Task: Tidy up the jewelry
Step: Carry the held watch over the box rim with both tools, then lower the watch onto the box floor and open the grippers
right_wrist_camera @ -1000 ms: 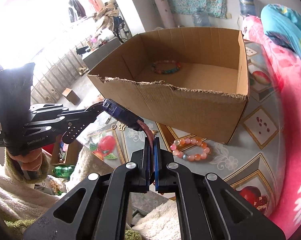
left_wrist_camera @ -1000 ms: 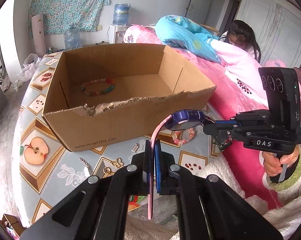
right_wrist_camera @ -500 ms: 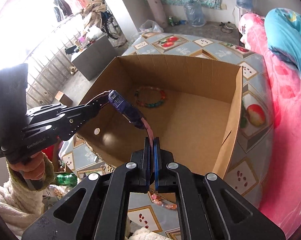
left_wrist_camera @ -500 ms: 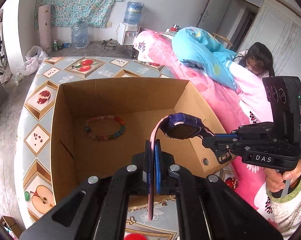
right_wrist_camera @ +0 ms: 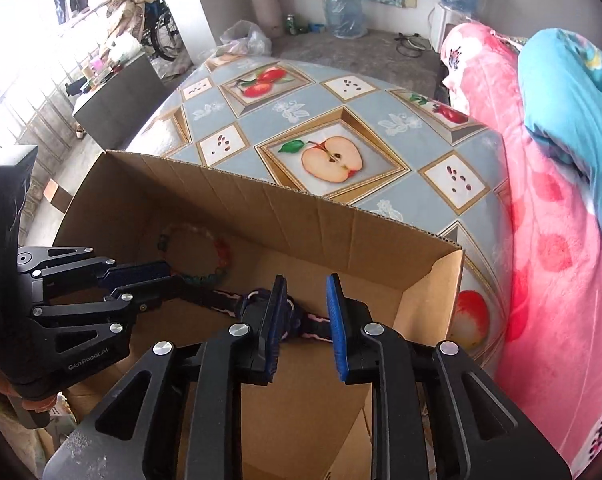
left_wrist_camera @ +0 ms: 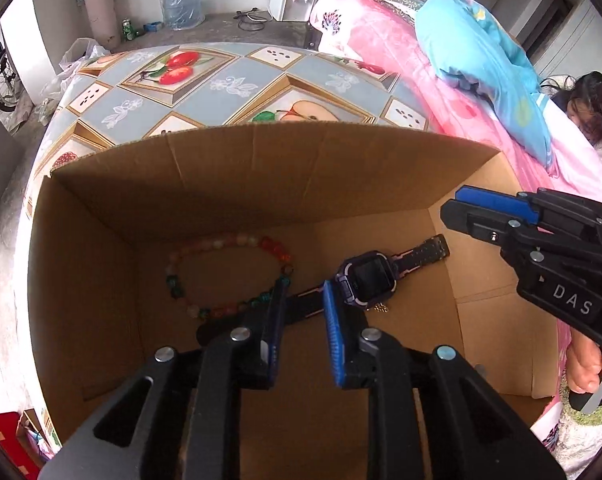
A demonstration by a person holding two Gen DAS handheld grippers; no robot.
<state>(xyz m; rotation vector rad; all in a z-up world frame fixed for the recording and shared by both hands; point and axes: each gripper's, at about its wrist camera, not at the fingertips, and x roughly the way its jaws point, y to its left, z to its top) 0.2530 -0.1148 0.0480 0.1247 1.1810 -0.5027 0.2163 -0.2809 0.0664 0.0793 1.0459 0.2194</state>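
Both claws are hanging over the open brown cardboard box (left_wrist_camera: 261,184) sitting on the fruit-patterned tabletop (right_wrist_camera: 381,120). The left claw (left_wrist_camera: 303,320) is spreading its jaws, gripping nothing, and the right claw (right_wrist_camera: 307,316) is spreading likewise, with nothing pinched. The purple square-faced wristwatch (left_wrist_camera: 367,278) is lying flat on the box floor, strap stretched out, just beside the multicoloured beaded bracelet (left_wrist_camera: 225,276). A pink quilted bed (right_wrist_camera: 541,280) is lying alongside the tabletop.
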